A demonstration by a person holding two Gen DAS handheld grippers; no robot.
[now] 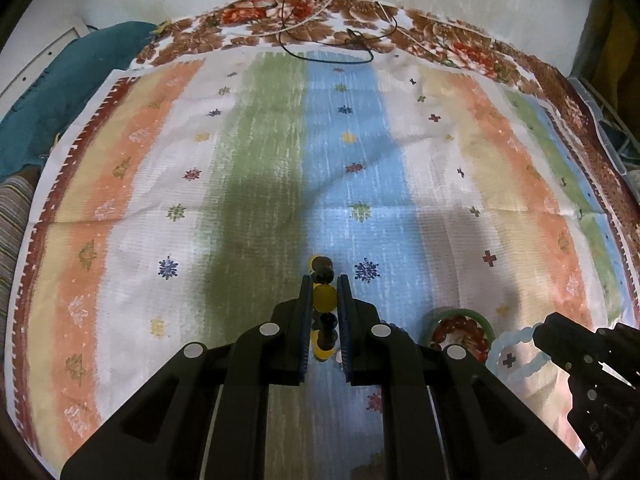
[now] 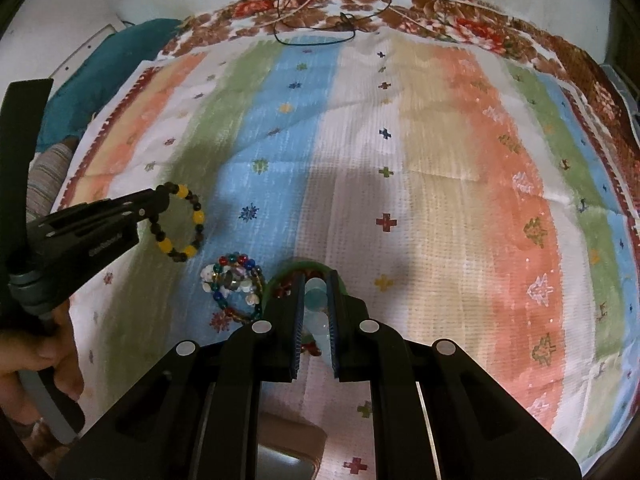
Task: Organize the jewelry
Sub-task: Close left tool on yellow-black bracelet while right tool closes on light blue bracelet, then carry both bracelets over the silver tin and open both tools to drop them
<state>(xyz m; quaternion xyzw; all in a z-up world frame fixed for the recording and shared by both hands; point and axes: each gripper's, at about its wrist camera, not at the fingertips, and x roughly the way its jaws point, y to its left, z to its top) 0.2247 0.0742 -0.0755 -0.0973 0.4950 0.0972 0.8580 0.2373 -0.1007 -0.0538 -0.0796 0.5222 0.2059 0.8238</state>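
while left tool (image 1: 324, 280) clamps yellow-black bracelet (image 1: 323, 298); right tool (image 2: 317, 280) clamps pale-blue bracelet (image 2: 316, 300)

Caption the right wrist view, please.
Right gripper pinches pale blue bracelet; left gripper lifts yellow-and-black bead bracelet.

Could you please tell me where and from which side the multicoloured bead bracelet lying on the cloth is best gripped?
Probably the multicoloured bead bracelet's far-left arc, from above, jaws straddling the strand. It lies flat on the striped cloth, and its right side crowds the green bangle and the right gripper.
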